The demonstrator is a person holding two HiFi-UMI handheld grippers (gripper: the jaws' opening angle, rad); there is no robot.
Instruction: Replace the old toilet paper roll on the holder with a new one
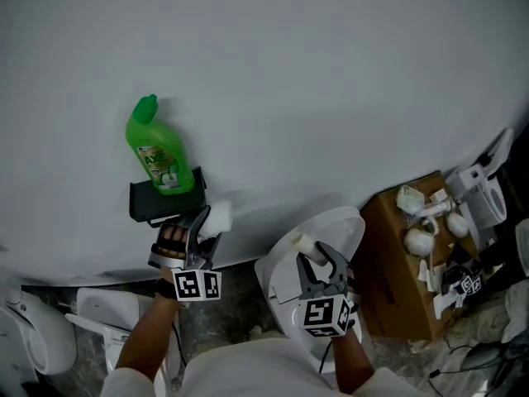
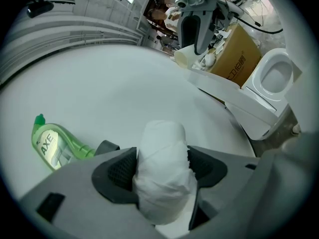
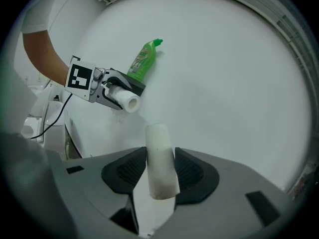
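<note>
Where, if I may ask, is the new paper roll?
Head view, left: the new paper roll is clamped in the left gripper beside the black holder under the green bottle.

Your head cam looks steeply down from above and faces the plain white wall (image 1: 331,73). The left gripper (image 1: 202,228) and right gripper (image 1: 321,263) sit low in frame, fairly near. The left gripper cam rides right behind its fingers, so the white toilet paper roll (image 2: 162,173) between them fills the bottom of the shot. It faces along the wall and across to the right gripper, up top. The right gripper cam sits just as tight on its pale off-white tube (image 3: 159,163), facing the wall and the left gripper. All three views catch the green plastic cleaner bottle (image 1: 157,160).
</note>
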